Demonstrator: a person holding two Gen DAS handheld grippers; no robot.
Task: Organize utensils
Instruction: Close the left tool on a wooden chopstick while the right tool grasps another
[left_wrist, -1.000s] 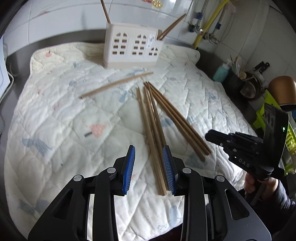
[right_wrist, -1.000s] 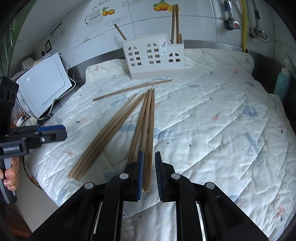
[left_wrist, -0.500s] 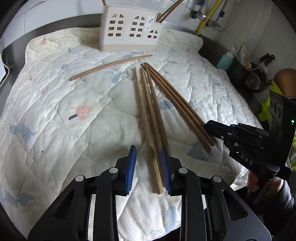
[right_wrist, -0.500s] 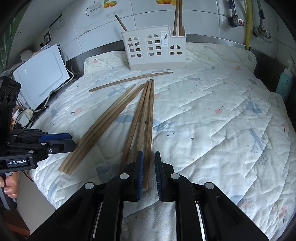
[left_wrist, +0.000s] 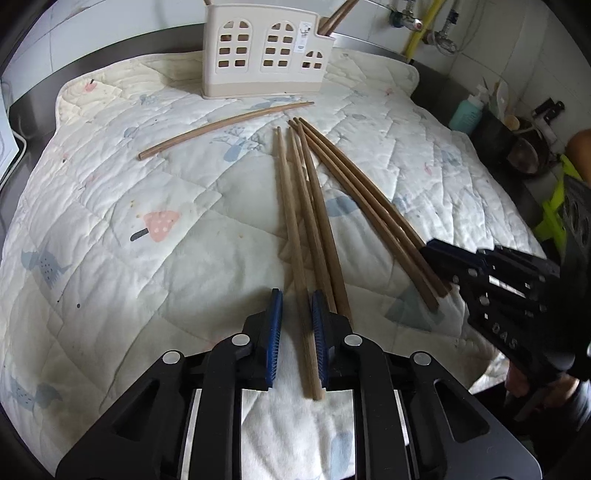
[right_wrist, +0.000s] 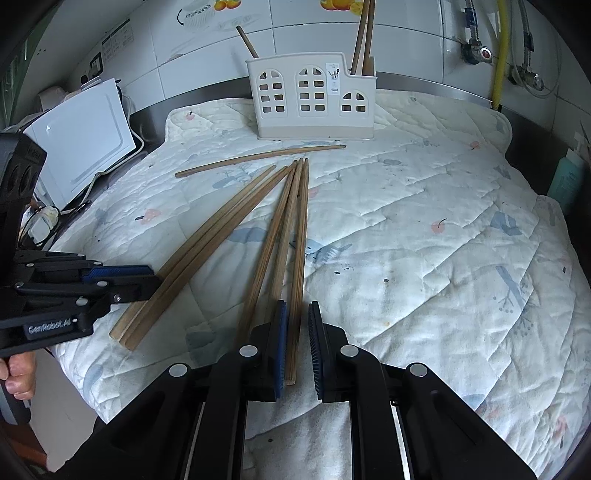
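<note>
Your quilted mat (left_wrist: 110, 221) covers the counter, the white utensil holder (left_wrist: 266, 55) at its far edge; loose chopsticks (left_wrist: 317, 221) lie fanned mid-mat; your left gripper (left_wrist: 297, 332) is closing around 1 chopstick end; your right gripper (right_wrist: 295, 339) stands narrow, a chopstick between its pads, grip uncertain.

Both wrist views look steeply down and forward from close above the quilted surface (left_wrist: 110, 206), left and right of each other, sharing the chopsticks (left_wrist: 295, 206) and white holder (right_wrist: 310, 99) beyond.
</note>
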